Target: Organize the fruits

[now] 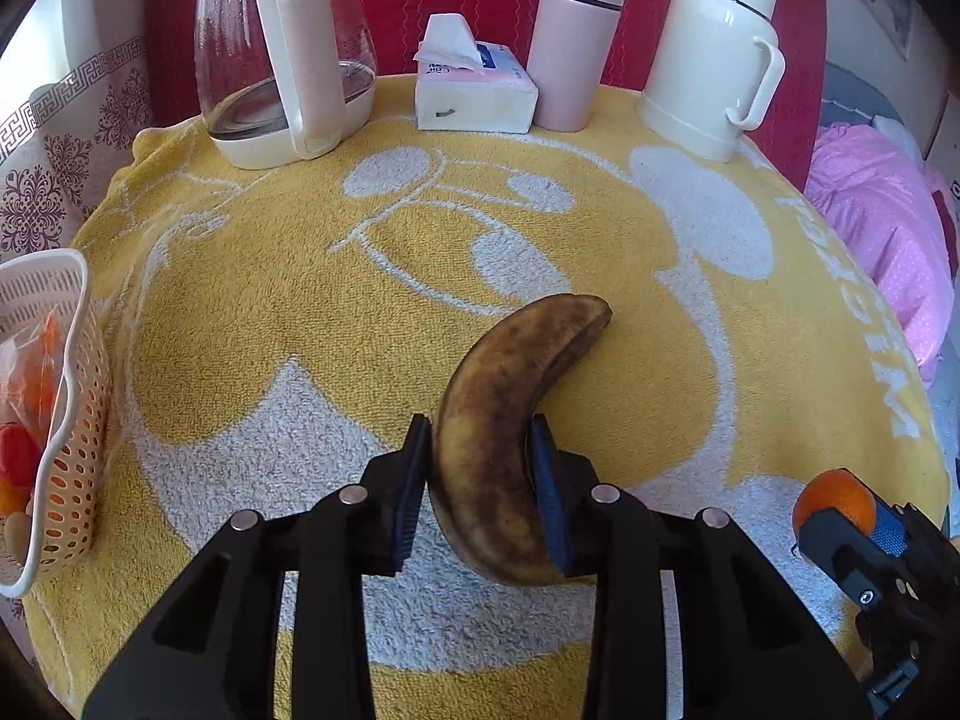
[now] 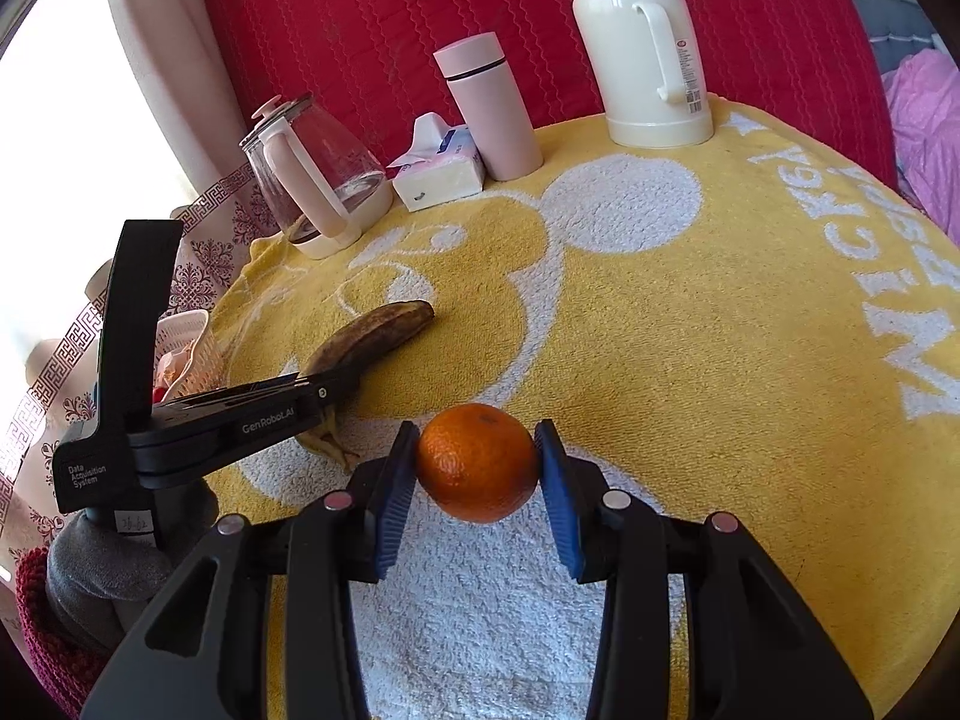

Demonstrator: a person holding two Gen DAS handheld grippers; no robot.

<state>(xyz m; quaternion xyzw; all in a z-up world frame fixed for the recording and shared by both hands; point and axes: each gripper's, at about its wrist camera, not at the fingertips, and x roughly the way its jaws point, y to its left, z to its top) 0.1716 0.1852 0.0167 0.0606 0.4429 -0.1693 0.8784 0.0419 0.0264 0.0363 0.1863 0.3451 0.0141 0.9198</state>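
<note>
The left tongs (image 1: 480, 480) are clamped on a brown, overripe banana (image 1: 510, 420); both pads press its sides near the stem half, and its far tip curves toward 1 o'clock over the yellow towel (image 1: 300, 330) that covers the counter. In the right wrist view the banana (image 2: 372, 336) lies low, on or just above the towel, with its stem end poking out beneath the left tongs (image 2: 312, 390) at 9 o'clock; whether it is lifted clear I cannot tell.

The right tongs (image 2: 477, 468) grasp an orange (image 2: 477, 462) between their blue pads (image 2: 390, 516), held over the white patch of the towel. From the left wrist view the orange (image 1: 834, 501) shows at 4 o'clock, gripped in the right tongs (image 1: 840, 516).

A white perforated basket (image 1: 72, 420) stands at the towel's left edge, at 9 o'clock in the left view, with red and orange fruit inside; details are hard to make out.

Along the far edge, from 11 to 1 o'clock, stand a glass kettle (image 1: 282, 54), a tissue pack (image 1: 474, 84), a pink flask (image 1: 576, 42) and a white thermos (image 1: 714, 54). The tissue pack and flask sit just beside each other. Behind them hangs red cloth (image 2: 420, 0). A gloved hand (image 2: 102, 576) holds the left device at 8 o'clock in the right view.
</note>
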